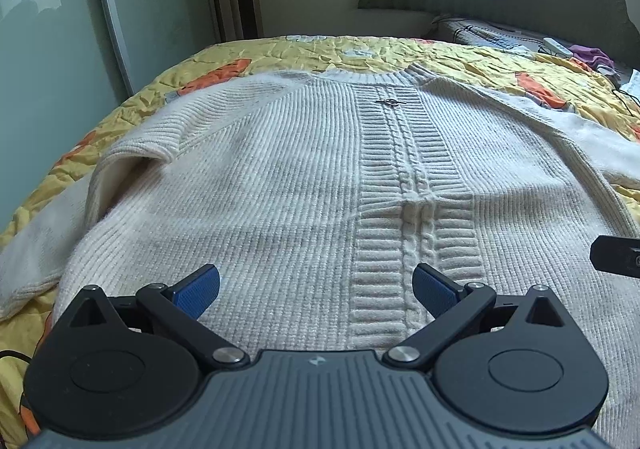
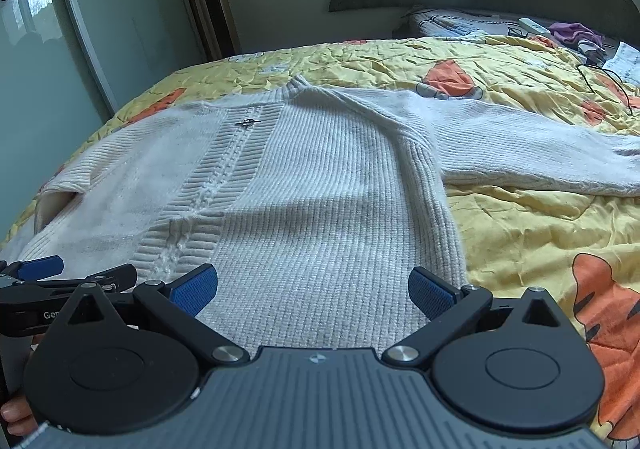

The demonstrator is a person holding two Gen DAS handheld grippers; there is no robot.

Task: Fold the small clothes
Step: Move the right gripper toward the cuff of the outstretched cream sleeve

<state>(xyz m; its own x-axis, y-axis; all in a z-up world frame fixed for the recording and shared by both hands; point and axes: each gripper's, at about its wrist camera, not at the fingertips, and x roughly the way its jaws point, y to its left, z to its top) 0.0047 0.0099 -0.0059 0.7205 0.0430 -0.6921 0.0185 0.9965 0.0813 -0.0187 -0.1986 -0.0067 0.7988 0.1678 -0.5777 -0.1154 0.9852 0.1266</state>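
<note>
Cream ribbed sweater [image 1: 304,177] lies flat, front up, on the yellow-and-orange quilt [image 2: 520,233]. Over its lower hem, the left gripper [image 1: 316,285] hovers with blue fingers spread wide, holding nothing; beside it the right gripper [image 2: 313,285] is equally wide, near the sweater's right edge.

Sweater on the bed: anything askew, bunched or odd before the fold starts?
Slightly. The cream ribbed knit sweater lies front up on the yellow and orange quilt, but unevenly: one sleeve stretches straight out, while the other sleeve is doubled over at the shoulder. Both tongs hang open above the hem.
</note>
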